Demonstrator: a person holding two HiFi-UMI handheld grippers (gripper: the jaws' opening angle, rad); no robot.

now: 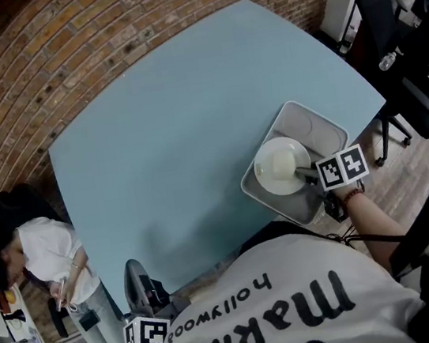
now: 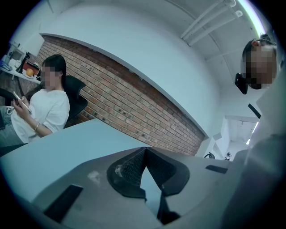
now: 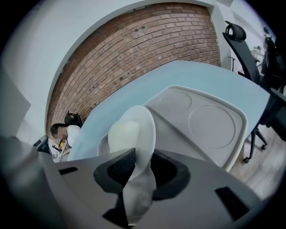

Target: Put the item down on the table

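Straddling plate (image 3: 133, 127) rim; right claw (image 3: 143, 155) agape

Table (image 1: 177, 132): pale blue, matt, smooth. Tray (image 1: 315, 124) at 4 o'clock: grey, smooth, satin plastic look (moulded recesses). White dish (image 1: 280, 166): glossy, smooth. Wall (image 1: 62, 61) at 11 o'clock: bare brick, rough, matt.

Brick wall (image 1: 101, 56) behind, black office chairs (image 1: 418, 92) on a wooden plank floor (image 1: 416, 176).
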